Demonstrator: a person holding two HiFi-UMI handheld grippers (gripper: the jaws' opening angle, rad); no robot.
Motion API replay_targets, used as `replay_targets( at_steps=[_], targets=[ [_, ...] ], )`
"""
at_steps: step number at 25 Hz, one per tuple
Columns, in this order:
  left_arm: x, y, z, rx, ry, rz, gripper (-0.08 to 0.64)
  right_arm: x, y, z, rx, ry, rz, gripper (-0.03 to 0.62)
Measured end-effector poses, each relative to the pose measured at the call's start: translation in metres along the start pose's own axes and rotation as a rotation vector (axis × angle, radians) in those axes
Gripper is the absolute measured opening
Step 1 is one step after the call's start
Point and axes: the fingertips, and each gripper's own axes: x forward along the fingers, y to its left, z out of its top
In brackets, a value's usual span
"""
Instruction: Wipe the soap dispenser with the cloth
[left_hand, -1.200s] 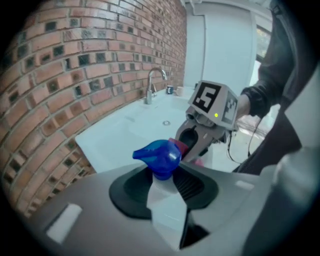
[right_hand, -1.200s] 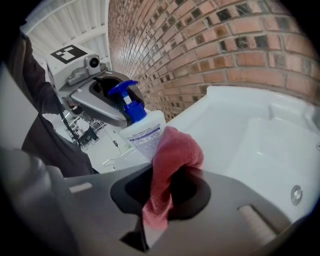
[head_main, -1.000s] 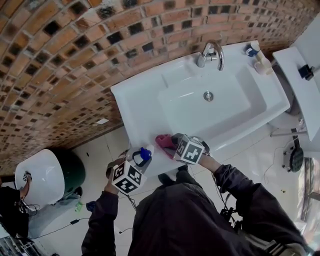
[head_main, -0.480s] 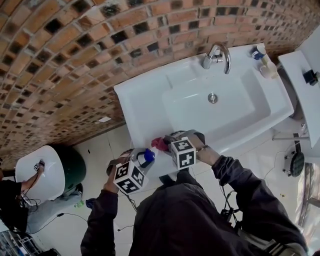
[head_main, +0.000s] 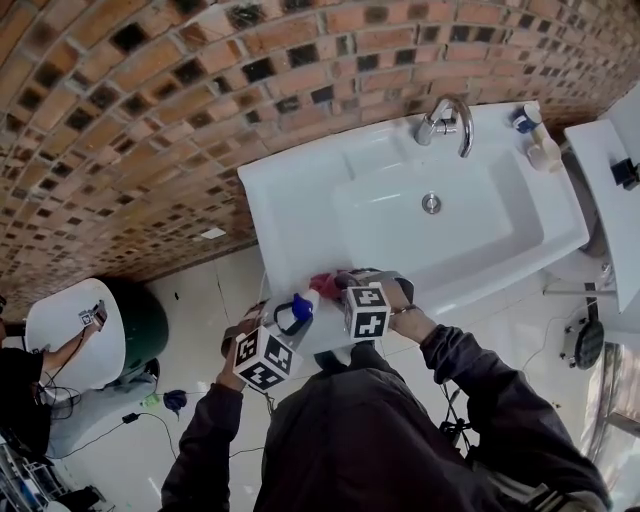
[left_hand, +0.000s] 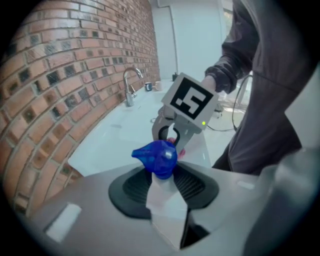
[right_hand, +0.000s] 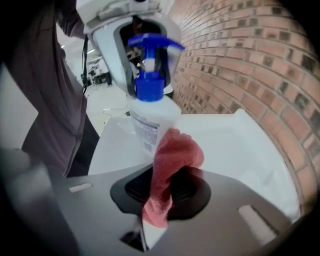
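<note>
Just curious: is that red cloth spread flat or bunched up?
Bunched: the cloth pokes out crumpled between the right gripper's jaws.

Our left gripper (head_main: 288, 318) points steeply down; its jaws have just been opening slightly, with the white plastic soap bottle with a blue pump (left_hand: 162, 200) gripped between them. Our right gripper (head_main: 332, 290), just beside it and facing it, clamps a red terry cloth (right_hand: 170, 160). Both dark-sleeved arms (head_main: 205, 440) are bent forward.

Dark grey long-sleeved jacket (head_main: 380, 440)
</note>
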Motion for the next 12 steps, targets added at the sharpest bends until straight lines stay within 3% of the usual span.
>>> replay_targets(
  at_steps=[8,12],
  targets=[
    [-0.006,0.004,-0.002,-0.348,-0.148,0.051,0.160,-0.066,0.004,0.019,0.488,-0.319,-0.077,0.061],
    [-0.024,0.007,-0.007,-0.458,-0.230,0.122,0.160,-0.093,0.015,0.031,0.617,-0.424,-0.121,0.061]
  ],
)
